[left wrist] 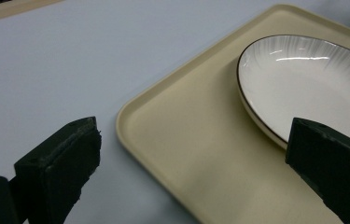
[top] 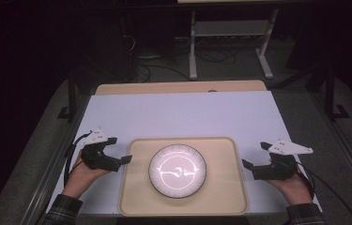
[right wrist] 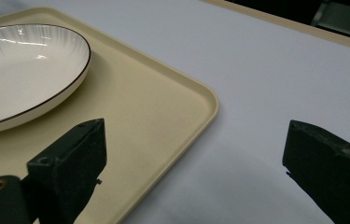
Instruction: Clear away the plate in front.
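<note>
In the high view, the left gripper (top: 119,151) is held in the person's left hand (top: 82,176) just off the left edge of the beige tray (top: 136,197). Its jaws are spread wide, with nothing between them, and point toward the tray; the nearer jaw tip reaches to about the tray's left rim. The right gripper (top: 254,157) sits in the right hand (top: 292,186) just off the tray's right edge, jaws also wide apart and bare, pointing back toward the tray. The white plate (top: 177,170) with a thin dark rim lies flat in the middle of the tray, between the two grippers and apart from both. Tray and hands rest over a pale sheet on the table (top: 178,115).

In the left gripper view, the two black jaws stand far apart with nothing gripped. Ahead of them and between them lies a rounded corner of the tray (left wrist: 172,135); the plate (left wrist: 312,84) sits farther ahead, toward the right jaw, which covers part of its near rim.

In the right gripper view, the jaws are again wide and hold nothing. The tray's corner (right wrist: 163,116) lies ahead of the left jaw, and the plate (right wrist: 18,70) lies beyond that jaw at the far left. Ahead of the right jaw is the bare pale sheet (right wrist: 275,70).
</note>
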### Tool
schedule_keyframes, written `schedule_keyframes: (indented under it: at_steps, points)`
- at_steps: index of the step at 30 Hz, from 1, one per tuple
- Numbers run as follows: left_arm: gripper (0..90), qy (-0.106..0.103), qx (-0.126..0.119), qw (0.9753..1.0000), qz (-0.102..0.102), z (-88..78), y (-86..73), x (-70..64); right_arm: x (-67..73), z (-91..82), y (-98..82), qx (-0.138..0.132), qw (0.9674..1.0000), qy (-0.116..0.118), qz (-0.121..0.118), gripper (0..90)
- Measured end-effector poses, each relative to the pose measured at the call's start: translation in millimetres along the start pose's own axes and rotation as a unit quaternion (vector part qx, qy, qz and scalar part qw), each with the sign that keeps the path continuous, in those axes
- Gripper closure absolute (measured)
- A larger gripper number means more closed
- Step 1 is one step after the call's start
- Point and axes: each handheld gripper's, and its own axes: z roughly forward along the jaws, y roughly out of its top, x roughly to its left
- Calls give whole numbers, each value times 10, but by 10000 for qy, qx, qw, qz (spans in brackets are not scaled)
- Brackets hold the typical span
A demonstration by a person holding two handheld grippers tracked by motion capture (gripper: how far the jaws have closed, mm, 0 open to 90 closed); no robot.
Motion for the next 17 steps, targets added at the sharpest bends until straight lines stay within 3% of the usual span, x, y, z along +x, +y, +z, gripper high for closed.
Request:
schedule_keyframes:
  at_steps: [8, 17]
  points:
    - [28, 172, -30, 9998, -124, -149, -171, 58, -2, 4, -4, 10, 10000, 7, -19, 55]
    - [28, 224, -3, 9997, -136, -149, -228, 101, 1, 13, -11, 46, 10000, 17, -13, 55]
